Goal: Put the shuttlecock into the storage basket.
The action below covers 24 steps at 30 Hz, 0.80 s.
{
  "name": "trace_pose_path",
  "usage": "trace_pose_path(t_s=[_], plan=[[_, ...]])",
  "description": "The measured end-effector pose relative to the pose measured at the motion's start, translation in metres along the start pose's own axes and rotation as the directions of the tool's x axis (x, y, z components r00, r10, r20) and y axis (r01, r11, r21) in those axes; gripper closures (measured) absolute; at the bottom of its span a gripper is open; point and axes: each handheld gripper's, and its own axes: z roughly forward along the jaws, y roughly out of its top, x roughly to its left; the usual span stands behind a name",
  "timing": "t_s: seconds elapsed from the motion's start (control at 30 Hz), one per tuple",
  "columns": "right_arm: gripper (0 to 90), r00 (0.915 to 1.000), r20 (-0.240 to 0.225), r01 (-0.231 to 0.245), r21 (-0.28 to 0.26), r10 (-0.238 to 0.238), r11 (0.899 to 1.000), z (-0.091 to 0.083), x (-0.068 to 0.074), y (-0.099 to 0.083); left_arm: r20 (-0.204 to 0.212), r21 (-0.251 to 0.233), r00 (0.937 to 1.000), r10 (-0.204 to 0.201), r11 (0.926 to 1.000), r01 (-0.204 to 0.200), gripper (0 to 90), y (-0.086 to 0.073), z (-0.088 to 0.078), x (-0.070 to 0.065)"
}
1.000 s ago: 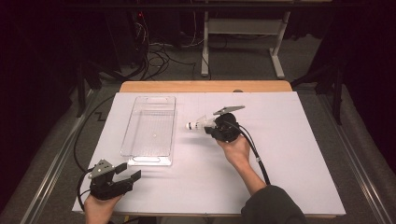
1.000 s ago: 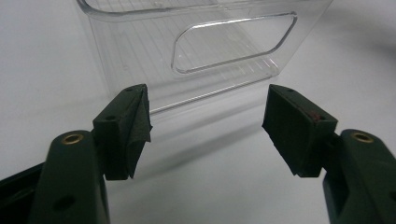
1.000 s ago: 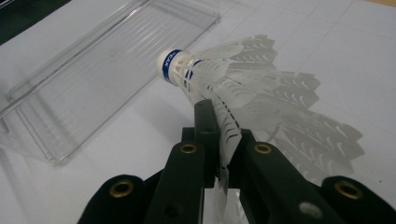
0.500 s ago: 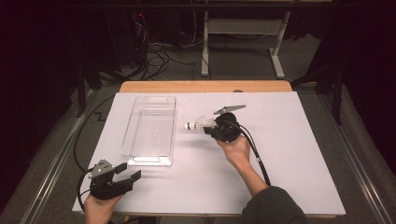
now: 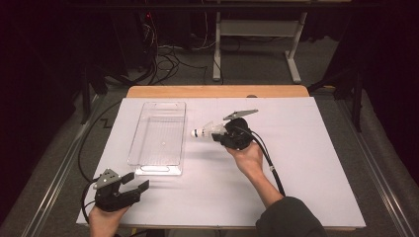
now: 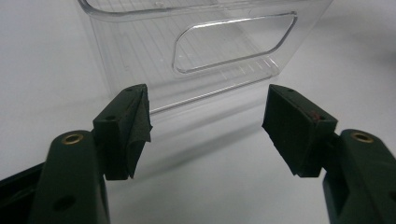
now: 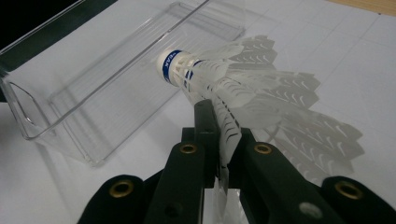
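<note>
Little has changed since the earlier high-view frames: the right gripper (image 5: 217, 133) with its shuttlecock (image 5: 205, 131) has crept only slightly toward the clear plastic bin (image 5: 158, 165), and the left gripper (image 5: 132, 182) sits where it did.

From the high view, the shuttlecock hangs above the white table (image 5: 306, 173), just right of the bin's long wall, cork end pointing at the bin. The left gripper rests near the table's front-left corner, close to the bin's near end, its jaws spread apart with nothing between them.

Looking along the left gripper (image 6: 205, 126), both pads (image 6: 133, 123) stand wide, and the bin's end wall (image 6: 140, 60) with its handle cut-out lies ahead, untouched.

Looking along the right gripper (image 7: 217, 140), the jaws are pressed together on the shuttlecock's (image 7: 224, 81) feather skirt, pinching one side of it; the white cork with its blue band juts forward, over the table just short of the bin's (image 7: 93, 121) rim.

The step in hand seems to be carrying the shuttlecock to the bin. Next, the right hand likely needs to travel on over the rim, lower the cork inside the walls, then part its jaws; the light skirt could cling to a pad.
</note>
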Motion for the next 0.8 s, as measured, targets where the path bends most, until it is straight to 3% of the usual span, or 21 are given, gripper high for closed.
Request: trace_pose_path(t_s=[0.8], plan=[[89.0,0.9982,-0.056,0.020,-0.004,-0.020,1.000,0.000,0.019,0.017,-0.008,0.001,1.0000,0.004,1.0000,-0.004,32.7,0.000,0.000,0.000]])
